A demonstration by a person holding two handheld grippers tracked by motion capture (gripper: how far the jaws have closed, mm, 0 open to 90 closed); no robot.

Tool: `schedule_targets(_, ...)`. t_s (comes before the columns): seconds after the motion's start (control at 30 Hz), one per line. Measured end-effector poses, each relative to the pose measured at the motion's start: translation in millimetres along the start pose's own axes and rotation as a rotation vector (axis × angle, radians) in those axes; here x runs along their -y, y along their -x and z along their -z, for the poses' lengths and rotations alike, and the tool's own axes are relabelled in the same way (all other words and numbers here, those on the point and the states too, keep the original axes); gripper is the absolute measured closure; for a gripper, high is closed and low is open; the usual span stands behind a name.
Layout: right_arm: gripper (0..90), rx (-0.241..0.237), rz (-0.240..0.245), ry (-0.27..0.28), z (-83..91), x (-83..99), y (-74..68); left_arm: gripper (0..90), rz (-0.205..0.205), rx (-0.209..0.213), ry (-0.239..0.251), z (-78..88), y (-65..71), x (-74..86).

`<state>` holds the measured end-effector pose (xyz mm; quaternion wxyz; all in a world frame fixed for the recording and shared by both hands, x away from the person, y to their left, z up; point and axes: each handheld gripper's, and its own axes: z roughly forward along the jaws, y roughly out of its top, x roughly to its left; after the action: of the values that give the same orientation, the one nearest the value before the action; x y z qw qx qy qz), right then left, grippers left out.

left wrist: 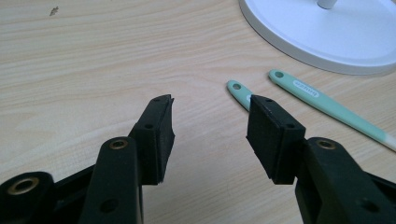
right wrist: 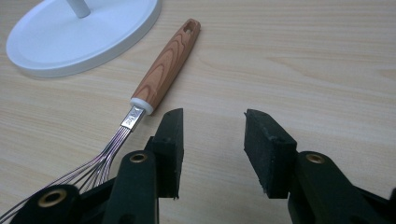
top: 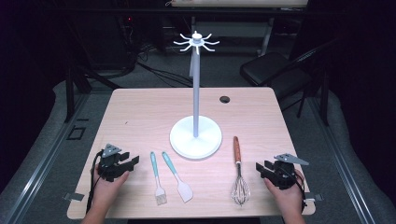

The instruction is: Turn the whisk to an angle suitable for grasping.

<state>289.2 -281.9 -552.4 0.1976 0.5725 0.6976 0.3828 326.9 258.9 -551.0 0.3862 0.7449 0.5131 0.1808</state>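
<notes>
A white stand [top: 195, 135] with a tall pole and a ring of hooks [top: 196, 41] rises mid-table. In front of its base lie a teal-handled brush [top: 157, 179], a teal-handled spatula [top: 178, 178] and a wood-handled whisk [top: 239, 176]. My left gripper [top: 132, 160] rests at the front left, open, with bare table between its jaws; the brush handle [left wrist: 237, 90] and spatula handle [left wrist: 322, 103] lie just beyond it. At the front right my right gripper [top: 262, 166] is open and holds nothing, with the whisk handle [right wrist: 166, 63] lying to the left of its jaws.
The wooden table [top: 140, 112] has a black cable hole [top: 224, 99] at the back right. A dark chair [top: 266, 70] stands behind the table on the right. The stand's round base [left wrist: 327, 32] lies close ahead of both grippers.
</notes>
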Motion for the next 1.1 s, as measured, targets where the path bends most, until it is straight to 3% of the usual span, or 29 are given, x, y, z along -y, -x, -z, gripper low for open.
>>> schedule_targets(0.17, 57.7, 0.012, -0.022, -0.019, -0.5, -4.1, -1.3, 56.9, -0.005, 0.029, 0.0, 2.0, -0.3, 0.9)
schedule_targets(0.3, 57.6, 0.018, -0.023, -0.025, -1.9, -7.7, -2.0, 56.8, -0.001, 0.037, 0.0, 2.8, -0.2, 2.3)
schedule_targets(0.43, 57.4, -0.013, -0.042, -0.051, -6.5, -17.7, -5.6, 56.2, -0.007, 0.03, -0.003, 5.8, -0.2, 4.6)
schedule_targets(0.53, 56.7, -0.039, -0.03, -0.072, -13.6, -23.5, -9.9, 56.1, -0.01, 0.022, 0.004, 9.4, -0.2, 6.9)
schedule_targets(0.63, 56.7, -0.083, -0.047, -0.091, -22.7, -31.4, -14.5, 56.0, -0.01, 0.019, 0.008, 13.0, -0.2, 9.1)
schedule_targets(0.8, 56.8, -0.093, -0.06, -0.12, -36.6, -38.4, -20.2, 55.5, -0.007, 0.007, 0.015, 18.5, -1.4, 11.8)
schedule_targets(1.1, 59.4, -0.109, -0.079, -0.224, -65.8, -51.1, -30.6, 55.5, -0.004, 0.003, 0.012, 19.2, -4.5, 13.5)
